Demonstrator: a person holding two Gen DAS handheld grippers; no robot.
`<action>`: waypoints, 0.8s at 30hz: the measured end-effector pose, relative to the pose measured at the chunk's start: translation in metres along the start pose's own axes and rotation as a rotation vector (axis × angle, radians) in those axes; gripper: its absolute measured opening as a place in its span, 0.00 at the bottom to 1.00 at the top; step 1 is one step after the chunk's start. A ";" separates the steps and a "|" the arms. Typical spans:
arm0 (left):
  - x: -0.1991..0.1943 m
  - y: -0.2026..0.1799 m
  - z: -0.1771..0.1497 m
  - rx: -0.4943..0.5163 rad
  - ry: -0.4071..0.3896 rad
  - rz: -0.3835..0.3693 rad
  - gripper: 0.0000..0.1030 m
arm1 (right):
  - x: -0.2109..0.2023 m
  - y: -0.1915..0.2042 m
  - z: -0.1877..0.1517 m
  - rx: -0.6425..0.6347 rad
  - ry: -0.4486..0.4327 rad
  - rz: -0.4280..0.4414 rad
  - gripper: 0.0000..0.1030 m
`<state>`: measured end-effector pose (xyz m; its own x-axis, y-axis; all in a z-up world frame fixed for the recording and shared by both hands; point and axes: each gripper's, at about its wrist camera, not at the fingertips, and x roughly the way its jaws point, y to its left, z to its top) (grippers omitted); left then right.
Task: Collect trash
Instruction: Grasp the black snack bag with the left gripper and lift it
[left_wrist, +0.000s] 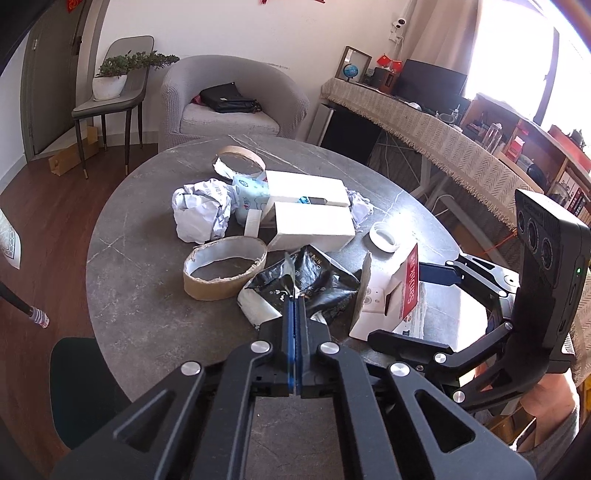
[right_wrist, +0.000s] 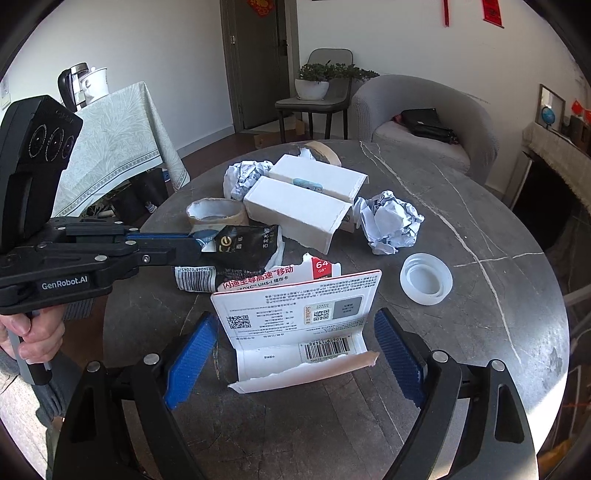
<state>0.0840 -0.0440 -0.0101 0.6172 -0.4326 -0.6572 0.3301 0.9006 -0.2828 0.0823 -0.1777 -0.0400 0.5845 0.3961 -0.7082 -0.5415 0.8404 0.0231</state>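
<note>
Left wrist view: left tongs (left_wrist: 295, 299) clamped on the near edge of a black wrapper (left_wrist: 314, 284), blue pads pressed together.
Right tongs (right_wrist: 295, 354): spread wide, pads either side of a torn white card package (right_wrist: 299, 321), not touching it.
Bench (right_wrist: 480, 206): round, grey marble.
Other trash: crumpled paper (right_wrist: 388, 221), two white boxes (right_wrist: 295, 214), cardboard ring (left_wrist: 225, 273), plastic lid (right_wrist: 426, 278), well apart from both tongs.
</note>
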 end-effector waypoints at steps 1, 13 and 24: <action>-0.003 0.000 0.000 0.000 -0.007 -0.011 0.01 | 0.001 0.000 0.001 0.002 0.006 0.002 0.85; -0.029 0.008 0.006 0.006 -0.073 -0.069 0.01 | 0.010 0.007 0.010 -0.007 0.018 -0.010 0.83; -0.066 0.024 0.009 -0.005 -0.172 -0.072 0.01 | -0.009 0.018 0.028 0.043 -0.084 -0.004 0.74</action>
<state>0.0576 0.0061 0.0327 0.7051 -0.4966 -0.5062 0.3745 0.8669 -0.3289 0.0837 -0.1557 -0.0137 0.6359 0.4207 -0.6470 -0.5135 0.8565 0.0521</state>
